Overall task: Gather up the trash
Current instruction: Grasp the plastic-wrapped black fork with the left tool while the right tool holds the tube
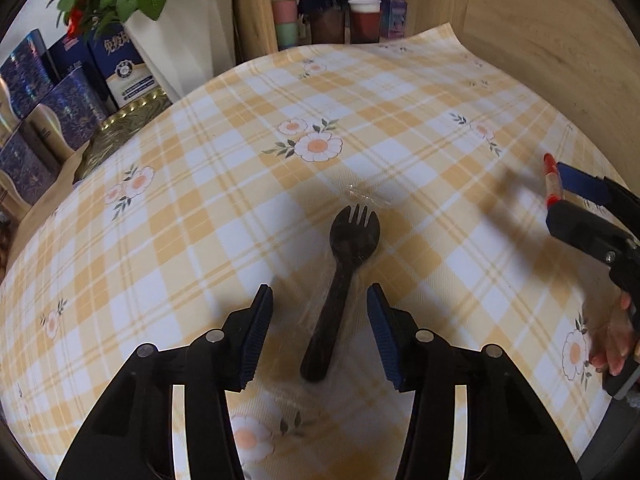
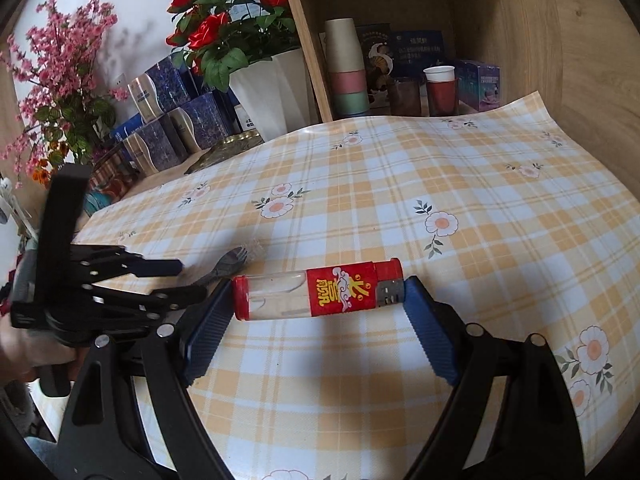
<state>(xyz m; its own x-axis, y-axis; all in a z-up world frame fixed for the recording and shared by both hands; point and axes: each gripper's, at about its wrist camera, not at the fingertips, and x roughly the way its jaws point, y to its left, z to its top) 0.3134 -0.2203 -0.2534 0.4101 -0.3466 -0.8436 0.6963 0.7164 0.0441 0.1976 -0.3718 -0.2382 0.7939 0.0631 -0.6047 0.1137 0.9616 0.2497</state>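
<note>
Straddling the black spork point(image 1: 347, 280) at 12 o'clock, the left gripper point(image 1: 320, 332) stands apart; next, it must close. The right gripper point(image 2: 316, 312) is clamped on the lighter point(image 2: 320, 290).

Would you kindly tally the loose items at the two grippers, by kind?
Spork: 1, black, in clear wrap on the tablecloth, between the left gripper's fingers
Lighter: 1, red, held lengthwise in the right gripper
Total: 2
</note>
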